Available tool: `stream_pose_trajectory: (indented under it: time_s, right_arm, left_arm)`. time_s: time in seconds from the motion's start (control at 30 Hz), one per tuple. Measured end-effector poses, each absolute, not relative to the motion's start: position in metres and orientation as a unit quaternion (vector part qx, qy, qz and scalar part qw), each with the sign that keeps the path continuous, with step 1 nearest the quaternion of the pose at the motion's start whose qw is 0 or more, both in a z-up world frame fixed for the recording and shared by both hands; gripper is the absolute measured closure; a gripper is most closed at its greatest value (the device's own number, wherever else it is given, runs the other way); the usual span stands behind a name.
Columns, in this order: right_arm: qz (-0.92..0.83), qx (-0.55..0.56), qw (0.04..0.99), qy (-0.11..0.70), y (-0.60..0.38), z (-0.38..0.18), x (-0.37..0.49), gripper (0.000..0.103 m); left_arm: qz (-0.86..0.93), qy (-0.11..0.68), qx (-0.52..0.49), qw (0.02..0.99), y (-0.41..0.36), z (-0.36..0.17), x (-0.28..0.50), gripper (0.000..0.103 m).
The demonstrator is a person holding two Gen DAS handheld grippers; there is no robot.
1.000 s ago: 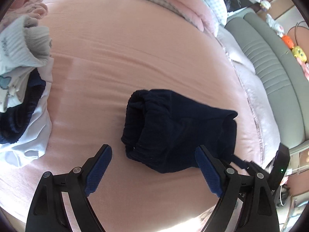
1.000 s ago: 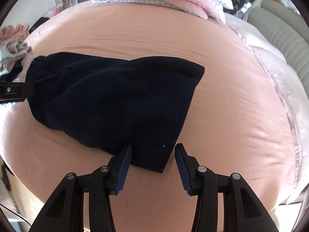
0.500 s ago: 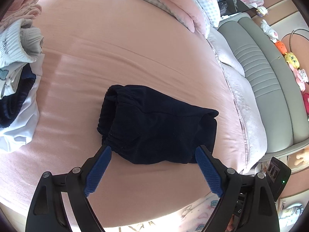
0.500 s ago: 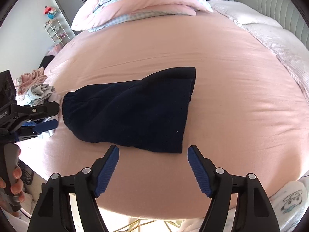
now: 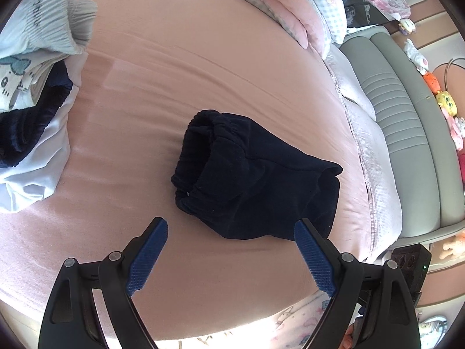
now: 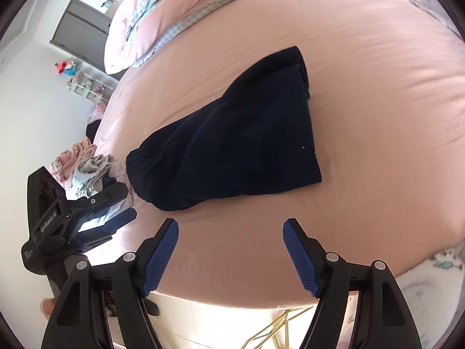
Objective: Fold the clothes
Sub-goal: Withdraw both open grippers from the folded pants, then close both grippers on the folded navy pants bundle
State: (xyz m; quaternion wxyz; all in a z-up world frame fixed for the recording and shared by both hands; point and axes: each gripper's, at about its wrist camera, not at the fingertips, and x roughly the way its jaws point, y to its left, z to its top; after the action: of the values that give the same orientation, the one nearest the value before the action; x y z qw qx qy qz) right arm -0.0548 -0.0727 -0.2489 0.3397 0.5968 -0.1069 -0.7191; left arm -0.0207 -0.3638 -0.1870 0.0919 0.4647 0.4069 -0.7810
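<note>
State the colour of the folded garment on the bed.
Dark navy garment, clearest in the left wrist view.

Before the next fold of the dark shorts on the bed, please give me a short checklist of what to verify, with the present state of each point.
1. Left gripper open and empty: ok.
2. Right gripper open, nothing between its fingers: ok.
3. Navy shorts lie free on the pink bedsheet, touched by neither gripper: ok.
4. Shorts folded flat and neat: not ok; the elastic waistband stands open and bunched.
5. Shorts apart from the pile of other clothes: ok in the left wrist view.
6. Layers underneath lie smooth: cannot tell, they are hidden.
</note>
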Motion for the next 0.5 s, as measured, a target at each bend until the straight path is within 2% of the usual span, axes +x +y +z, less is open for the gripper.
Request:
stream_pose_trajectory:
  time_s: [0.4,0.5]
  right_arm:
    - [-0.694,0.626,0.295,-0.197,-0.079,-0.28,-0.071,0.029]
    - [-0.672,0.628,0.293,-0.261,-0.079,-0.289,-0.077,0.029]
  left_arm:
    - [-0.761,0.458,0.45,0.095,-0.386,-0.209,-0.029,0.014]
    - [-0.758,0.463,0.45,0.088,-0.389,-0.212,-0.04,0.014]
